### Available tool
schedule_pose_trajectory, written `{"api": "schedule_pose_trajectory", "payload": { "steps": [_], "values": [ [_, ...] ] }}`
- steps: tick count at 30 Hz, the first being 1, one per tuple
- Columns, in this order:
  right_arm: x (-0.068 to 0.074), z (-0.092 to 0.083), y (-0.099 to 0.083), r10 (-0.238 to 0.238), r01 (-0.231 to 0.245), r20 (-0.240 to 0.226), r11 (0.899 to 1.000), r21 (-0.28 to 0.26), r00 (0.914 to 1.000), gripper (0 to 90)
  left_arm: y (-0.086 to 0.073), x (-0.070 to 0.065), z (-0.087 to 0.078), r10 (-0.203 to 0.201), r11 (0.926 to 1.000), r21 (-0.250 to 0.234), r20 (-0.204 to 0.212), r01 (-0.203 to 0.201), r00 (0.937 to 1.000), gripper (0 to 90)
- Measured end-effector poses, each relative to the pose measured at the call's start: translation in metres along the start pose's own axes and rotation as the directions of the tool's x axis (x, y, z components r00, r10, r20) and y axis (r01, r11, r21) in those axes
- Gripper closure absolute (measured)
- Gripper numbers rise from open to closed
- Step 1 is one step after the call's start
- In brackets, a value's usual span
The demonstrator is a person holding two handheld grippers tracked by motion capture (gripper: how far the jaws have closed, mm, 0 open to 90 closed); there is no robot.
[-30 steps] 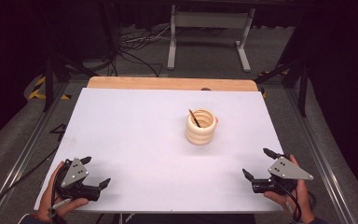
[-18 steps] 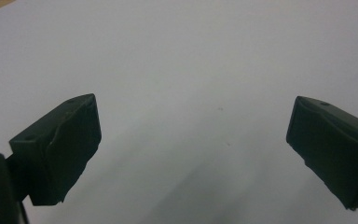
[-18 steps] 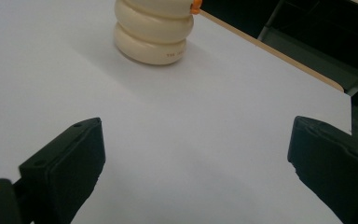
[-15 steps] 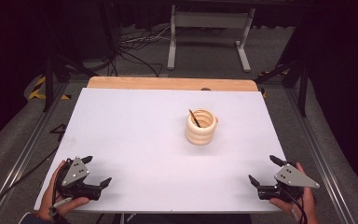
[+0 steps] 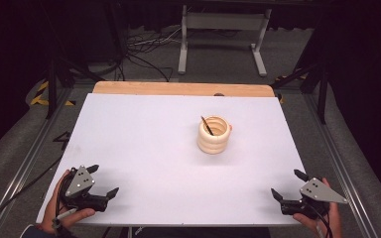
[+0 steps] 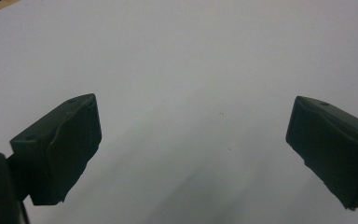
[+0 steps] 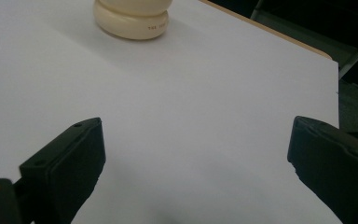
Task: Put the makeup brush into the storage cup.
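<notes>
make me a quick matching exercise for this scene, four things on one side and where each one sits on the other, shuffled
Things:
1. left gripper
2. right gripper
3. cream ribbed holder
4. dark stick

Places:
A. leaning inside the holder
B. near right corner of the white table top
C. right of the table's centre
D. near left corner of the table top

Pairs: 1-D, 2-B, 3-C, 4-A

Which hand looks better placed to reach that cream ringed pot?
Probably the right hand-held gripper: the pot sits right of the table's middle, nearer it than the left hand-held gripper. Both are open.
</notes>
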State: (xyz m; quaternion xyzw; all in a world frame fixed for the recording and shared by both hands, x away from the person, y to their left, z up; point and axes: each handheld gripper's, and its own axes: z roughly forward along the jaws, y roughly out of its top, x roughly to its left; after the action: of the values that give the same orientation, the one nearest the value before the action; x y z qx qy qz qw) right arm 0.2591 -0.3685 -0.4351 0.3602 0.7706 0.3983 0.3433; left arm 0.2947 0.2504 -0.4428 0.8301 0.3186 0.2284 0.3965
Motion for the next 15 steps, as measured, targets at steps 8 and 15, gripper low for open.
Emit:
{"api": "schedule_pose_trajectory", "payload": {
  "steps": [8, 15],
  "values": [
    [-0.0022, -0.0029, -0.0013, 0.016, -0.016, 0.011, 1.000, -0.007, 0.9998, 4.5, 0.0011, -0.0015, 0.0004, 0.010, 1.0000, 0.000, 0.001, -0.010, 1.0000, 4.2],
    [-0.0027, -0.0053, -0.0009, 0.035, -0.035, 0.020, 0.999, -0.018, 0.9992, 4.5, 0.0005, -0.0020, -0.0005, 0.015, 0.9999, -0.004, 0.001, -0.015, 0.9999, 4.3]
  ]
}}
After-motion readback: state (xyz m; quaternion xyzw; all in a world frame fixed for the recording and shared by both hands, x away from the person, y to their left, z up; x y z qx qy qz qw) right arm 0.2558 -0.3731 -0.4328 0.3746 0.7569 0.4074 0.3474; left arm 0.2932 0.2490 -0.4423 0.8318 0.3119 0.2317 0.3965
